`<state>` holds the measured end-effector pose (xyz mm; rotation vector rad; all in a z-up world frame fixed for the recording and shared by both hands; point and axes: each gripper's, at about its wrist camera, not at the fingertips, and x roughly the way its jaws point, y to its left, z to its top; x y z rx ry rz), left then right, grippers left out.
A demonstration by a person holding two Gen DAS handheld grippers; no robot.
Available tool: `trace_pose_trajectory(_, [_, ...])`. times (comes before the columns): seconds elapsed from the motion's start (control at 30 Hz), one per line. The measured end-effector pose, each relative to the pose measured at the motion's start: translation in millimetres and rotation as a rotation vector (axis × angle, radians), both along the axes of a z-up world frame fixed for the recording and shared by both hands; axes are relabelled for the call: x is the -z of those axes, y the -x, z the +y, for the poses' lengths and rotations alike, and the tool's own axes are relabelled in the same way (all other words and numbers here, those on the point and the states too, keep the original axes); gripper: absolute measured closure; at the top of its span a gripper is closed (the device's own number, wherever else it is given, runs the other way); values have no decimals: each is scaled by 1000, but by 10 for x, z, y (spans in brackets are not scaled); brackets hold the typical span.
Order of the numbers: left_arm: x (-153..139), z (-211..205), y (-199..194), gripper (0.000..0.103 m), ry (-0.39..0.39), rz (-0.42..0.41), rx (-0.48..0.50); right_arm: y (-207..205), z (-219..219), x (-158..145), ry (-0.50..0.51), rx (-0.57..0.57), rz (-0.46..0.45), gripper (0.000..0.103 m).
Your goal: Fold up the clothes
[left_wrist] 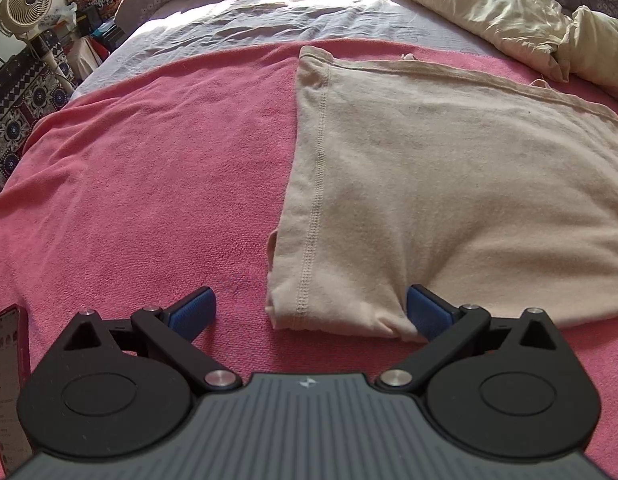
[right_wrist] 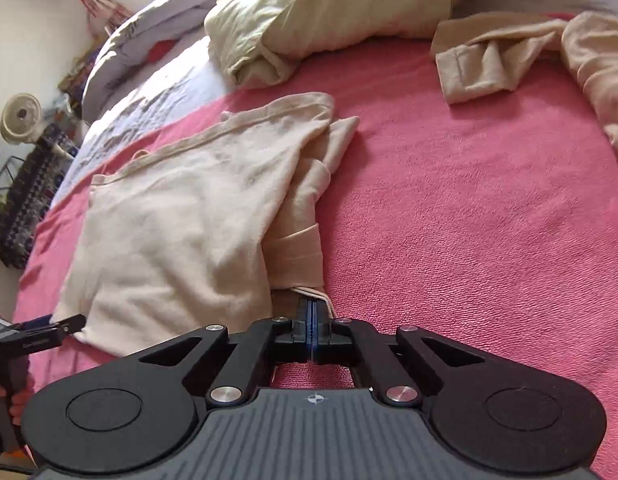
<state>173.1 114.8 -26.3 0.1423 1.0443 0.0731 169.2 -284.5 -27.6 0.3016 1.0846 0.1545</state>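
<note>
beige garment (left_wrist: 449, 184) lies folded on the pink blanket (left_wrist: 149, 168), its near hem corner between the wide-spread fingers of the left claw (left_wrist: 311, 312), whose right pad (left_wrist: 427, 312) touches the cloth. right claw (right_wrist: 312, 320) sits low at the garment's near right edge, pinched closed on it beside a white cord (right_wrist: 323, 298). a second beige garment (right_wrist: 529, 56) lies well apart.

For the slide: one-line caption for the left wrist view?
Open left gripper straddles the near corner of a folded beige garment on a pink blanket.
</note>
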Motion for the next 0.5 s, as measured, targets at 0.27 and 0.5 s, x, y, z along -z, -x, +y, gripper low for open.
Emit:
trace_pose_trajectory(0.27, [-94, 169, 144, 4, -307, 7, -46, 81, 822, -337, 275, -104, -102, 54])
trace_pose_trajectory(0.5, [-380, -52, -127, 7, -3, -145, 127, -319, 1668, -219, 150, -303, -282, 54])
